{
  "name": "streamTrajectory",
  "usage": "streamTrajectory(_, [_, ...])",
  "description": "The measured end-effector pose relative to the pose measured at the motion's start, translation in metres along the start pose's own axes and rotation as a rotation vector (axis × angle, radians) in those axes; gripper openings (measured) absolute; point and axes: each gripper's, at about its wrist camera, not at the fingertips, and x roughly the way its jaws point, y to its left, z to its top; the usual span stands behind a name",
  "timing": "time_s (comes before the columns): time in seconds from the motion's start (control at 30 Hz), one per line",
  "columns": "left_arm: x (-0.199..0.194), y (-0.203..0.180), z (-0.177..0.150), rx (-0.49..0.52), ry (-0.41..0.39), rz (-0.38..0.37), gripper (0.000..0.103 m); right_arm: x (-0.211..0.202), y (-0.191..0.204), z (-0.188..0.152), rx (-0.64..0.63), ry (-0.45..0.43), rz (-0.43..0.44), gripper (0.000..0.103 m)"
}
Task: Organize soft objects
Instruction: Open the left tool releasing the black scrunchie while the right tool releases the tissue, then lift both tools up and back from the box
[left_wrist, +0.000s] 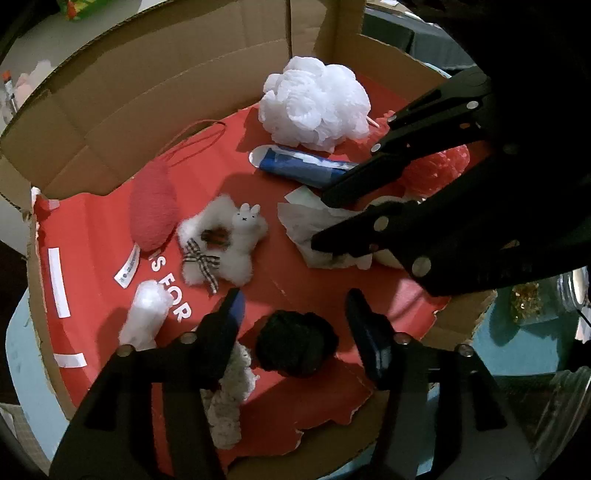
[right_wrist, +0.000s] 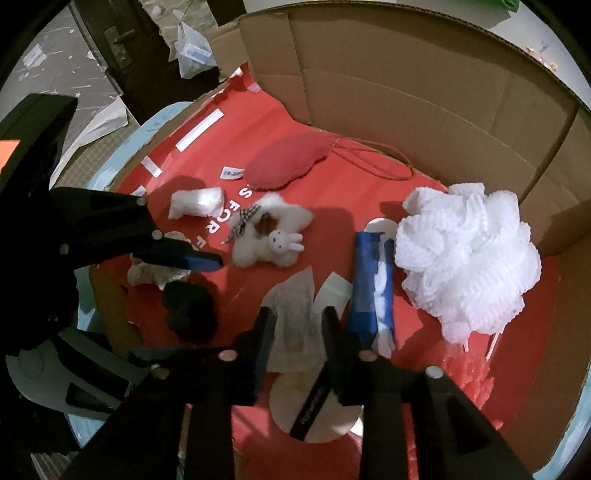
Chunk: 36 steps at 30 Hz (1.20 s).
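The left hand-held gripper (left_wrist: 293, 317) hangs spread wide around the black pom-pom (left_wrist: 295, 343) on the red cardboard sheet (left_wrist: 96, 236); closing off-centre might roll it away. The right hand-held gripper (right_wrist: 298, 325) straddles the white tissue (right_wrist: 295, 317), apparently unclamped, and may snag the blue tube (right_wrist: 369, 280) just beside.

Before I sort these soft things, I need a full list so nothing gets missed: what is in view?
White mesh bath pouf: one, white, far right of the red floor.
Blue squeeze tube: one, blue and white, beside the pouf.
Red padded pouch: one, red, with cord, near the back wall.
White fluffy rabbit ring: one, white, checked bow, centre.
White wrapped wad: one, white, left of the ring.
Black yarn ball: one, black, between the left gripper's fingers.
Crumpled white tissue: one, white, front centre.
Cardboard box: one, brown, red floor.
Left gripper: open over the ball.
Right gripper: open around the tissue.
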Motion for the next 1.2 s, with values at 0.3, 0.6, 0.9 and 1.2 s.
streamTrajectory(0.3, [-0.008,0.002,-0.005,-0.016,-0.019,0.018,0.064,-0.015,-0.003,0.001,0.024,-0.04,-0.022,0.059])
streamTrajectory(0.6, [-0.051,-0.003,-0.02,-0.105,-0.121,0.033,0.076,-0.082,0.008,-0.023,0.089,-0.189,-0.106,0.094])
streamTrajectory(0.9, [-0.089,-0.018,-0.044,-0.222,-0.233,0.099,0.083,-0.13,0.026,-0.068,0.2,-0.297,-0.251,0.103])
streamTrajectory(1.2, [-0.101,-0.018,-0.064,-0.352,-0.308,0.176,0.086,-0.13,0.029,-0.109,0.315,-0.35,-0.356,0.103])
